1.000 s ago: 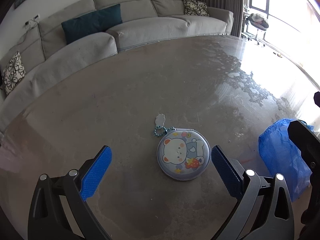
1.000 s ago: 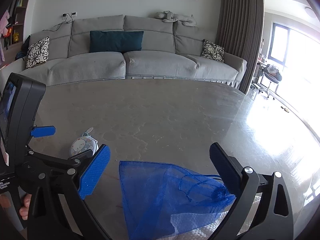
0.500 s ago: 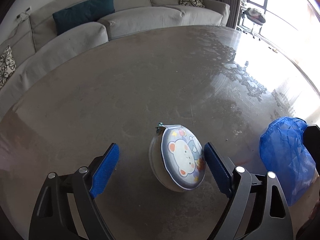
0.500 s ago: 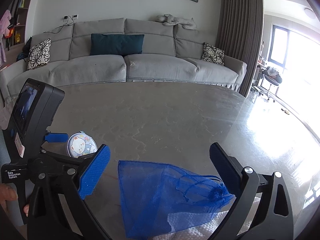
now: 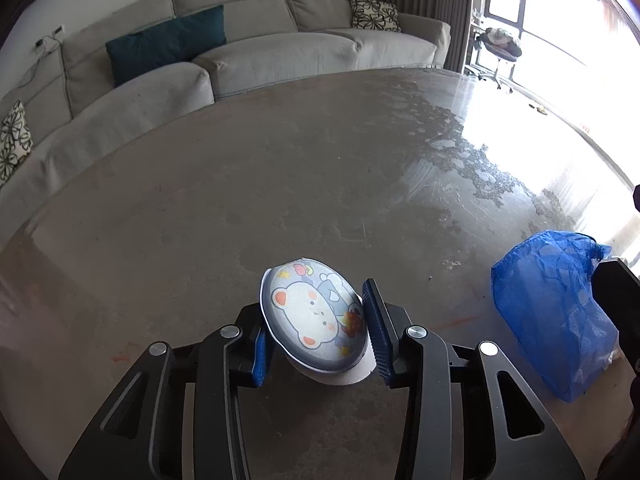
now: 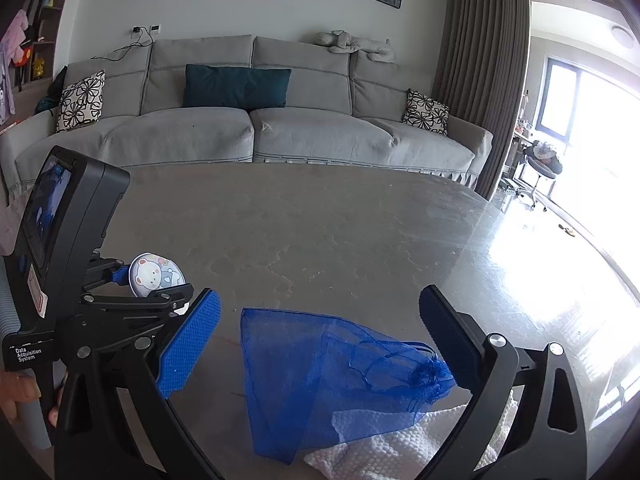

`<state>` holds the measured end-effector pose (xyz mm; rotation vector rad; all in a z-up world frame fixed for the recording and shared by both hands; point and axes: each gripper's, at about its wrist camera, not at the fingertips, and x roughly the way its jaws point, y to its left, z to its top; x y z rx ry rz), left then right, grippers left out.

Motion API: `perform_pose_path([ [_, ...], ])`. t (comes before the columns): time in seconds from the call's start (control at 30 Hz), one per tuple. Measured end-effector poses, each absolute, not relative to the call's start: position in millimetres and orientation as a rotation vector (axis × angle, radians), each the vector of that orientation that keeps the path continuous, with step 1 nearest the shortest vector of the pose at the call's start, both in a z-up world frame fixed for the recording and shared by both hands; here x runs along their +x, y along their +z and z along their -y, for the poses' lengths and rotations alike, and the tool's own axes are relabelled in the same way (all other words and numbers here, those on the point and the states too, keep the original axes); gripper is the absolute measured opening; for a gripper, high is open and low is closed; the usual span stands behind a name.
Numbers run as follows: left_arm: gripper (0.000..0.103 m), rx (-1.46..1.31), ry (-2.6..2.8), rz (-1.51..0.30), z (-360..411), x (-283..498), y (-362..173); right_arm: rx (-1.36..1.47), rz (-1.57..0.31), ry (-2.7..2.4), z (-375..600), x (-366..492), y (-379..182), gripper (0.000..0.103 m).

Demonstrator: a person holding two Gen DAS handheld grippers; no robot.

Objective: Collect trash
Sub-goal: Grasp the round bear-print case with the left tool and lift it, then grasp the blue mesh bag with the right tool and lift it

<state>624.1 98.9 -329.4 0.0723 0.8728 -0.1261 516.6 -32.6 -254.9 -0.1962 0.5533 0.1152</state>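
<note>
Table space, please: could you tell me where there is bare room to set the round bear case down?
The table is bare from the round bear case in the left tongs back to the sofa-side edge, and beyond the blue mesh bag. It is crowded near the bag and white cloth, between the open right tongs.

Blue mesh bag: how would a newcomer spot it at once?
On the grey stone table before the sofa, look between the right gripper's open fingers. The blue mesh bag lies there on a white cloth, the only see-through blue thing.
</note>
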Motion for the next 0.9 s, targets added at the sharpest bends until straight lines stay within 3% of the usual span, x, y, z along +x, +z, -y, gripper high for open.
perform_pose_path([
  [0.17, 0.031, 0.065, -0.131, -0.866, -102, 606, -325, -0.189, -0.562, 0.116, 37, 515, -256, 0.099],
  [0.23, 0.017, 0.071, -0.148, -0.871, -101, 601, -323, -0.181, -0.57, 0.112, 38, 516, -257, 0.099],
  [0.27, 0.014, 0.076, -0.149, -0.873, -100, 598, -322, -0.174, -0.571, 0.11, 38, 516, -258, 0.099],
  [0.9, 0.014, 0.069, -0.227, -0.824, -115, 573, -293, -0.108, -0.595, 0.119, 49, 512, -269, 0.099],
])
